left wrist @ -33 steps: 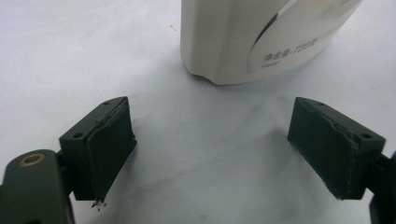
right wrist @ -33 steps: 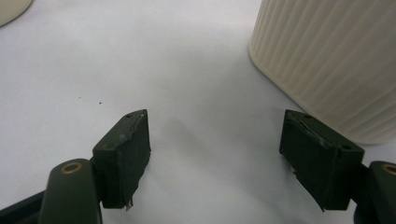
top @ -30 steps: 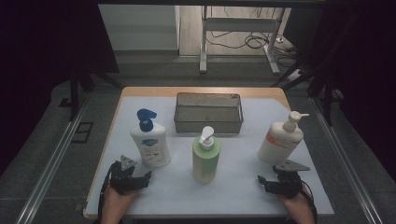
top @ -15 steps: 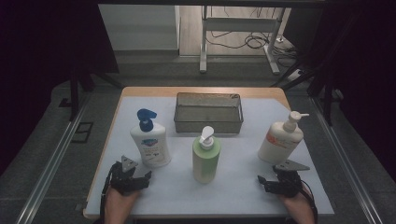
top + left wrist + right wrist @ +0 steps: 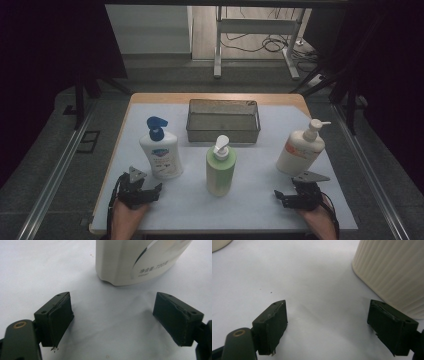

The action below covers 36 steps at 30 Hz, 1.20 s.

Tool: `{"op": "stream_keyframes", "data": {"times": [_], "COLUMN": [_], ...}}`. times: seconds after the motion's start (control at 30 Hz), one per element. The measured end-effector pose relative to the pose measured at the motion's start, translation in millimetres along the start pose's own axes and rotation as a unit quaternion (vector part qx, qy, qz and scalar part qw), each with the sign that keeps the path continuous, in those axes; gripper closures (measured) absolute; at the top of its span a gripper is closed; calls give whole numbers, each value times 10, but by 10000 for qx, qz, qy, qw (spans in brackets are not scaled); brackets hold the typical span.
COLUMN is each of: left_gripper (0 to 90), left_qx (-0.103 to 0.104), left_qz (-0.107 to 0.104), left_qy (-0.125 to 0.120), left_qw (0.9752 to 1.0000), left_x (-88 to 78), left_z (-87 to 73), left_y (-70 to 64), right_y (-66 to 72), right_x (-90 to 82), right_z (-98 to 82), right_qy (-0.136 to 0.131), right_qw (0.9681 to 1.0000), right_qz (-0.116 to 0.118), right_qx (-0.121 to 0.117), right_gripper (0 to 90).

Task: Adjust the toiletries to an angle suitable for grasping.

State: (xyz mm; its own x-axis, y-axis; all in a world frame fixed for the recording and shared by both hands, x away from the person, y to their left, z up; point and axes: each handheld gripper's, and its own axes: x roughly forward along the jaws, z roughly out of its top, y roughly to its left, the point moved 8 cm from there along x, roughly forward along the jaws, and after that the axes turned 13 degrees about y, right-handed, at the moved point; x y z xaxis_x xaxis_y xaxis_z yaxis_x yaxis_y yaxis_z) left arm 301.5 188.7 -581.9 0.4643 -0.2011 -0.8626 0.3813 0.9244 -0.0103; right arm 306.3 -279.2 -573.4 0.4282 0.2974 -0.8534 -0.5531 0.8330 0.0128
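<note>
Three pump bottles stand on the white table (image 5: 260,200). At the left is a white bottle with a blue pump (image 5: 160,150), whose base (image 5: 140,260) rises just beyond my left gripper (image 5: 112,322). A green bottle (image 5: 220,167) stands in the middle. At the right is a cream ribbed bottle (image 5: 300,150), its wall (image 5: 394,272) just ahead and to the right of my right gripper (image 5: 327,327). The left gripper (image 5: 150,189) rests near the front left edge, the right gripper (image 5: 286,196) near the front right. Both are open and hold nothing.
A grey wire-mesh basket (image 5: 223,120) sits at the back middle of the table. A wooden table edge (image 5: 215,96) runs along the far side. Metal rails (image 5: 50,175) flank the table on the floor. Bare tabletop lies between the two hands.
</note>
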Motion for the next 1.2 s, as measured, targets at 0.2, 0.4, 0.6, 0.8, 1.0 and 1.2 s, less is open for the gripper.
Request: {"op": "stream_keyframes", "data": {"times": [0.2, 0.4, 0.6, 0.8, 1.0, 1.2], "left_gripper": [155, 155, 155, 155, 156, 156], "left_qx": [-3, -4, -1, 2, 4, 4], "left_qz": [-5, -6, -3, 1, 2, 3], "left_qy": [-1, -2, -4, -8, -10, -11], "left_qw": [10000, 10000, 10000, 10000, 10000, 10000], "left_x": [0, 1, 0, 0, 0, 0], "left_z": [0, 0, 0, -1, 0, 0], "left_y": [0, 0, 0, -1, -1, -1], "right_y": [13, -4, -35, -85, -159, -225], "right_x": [-37, -80, -124, -197, -288, -399], "right_z": [-16, -49, -83, -101, -114, -86], "right_qy": [13, 61, 66, 14, -78, -207], "right_qw": [9999, 9999, 9999, 10000, 9997, 9993], "right_qz": [117, 120, 130, 43, 133, 76], "right_qx": [15, -38, -66, -39, 198, 300], "right_gripper": [165, 152, 161, 239, 326, 377]}}
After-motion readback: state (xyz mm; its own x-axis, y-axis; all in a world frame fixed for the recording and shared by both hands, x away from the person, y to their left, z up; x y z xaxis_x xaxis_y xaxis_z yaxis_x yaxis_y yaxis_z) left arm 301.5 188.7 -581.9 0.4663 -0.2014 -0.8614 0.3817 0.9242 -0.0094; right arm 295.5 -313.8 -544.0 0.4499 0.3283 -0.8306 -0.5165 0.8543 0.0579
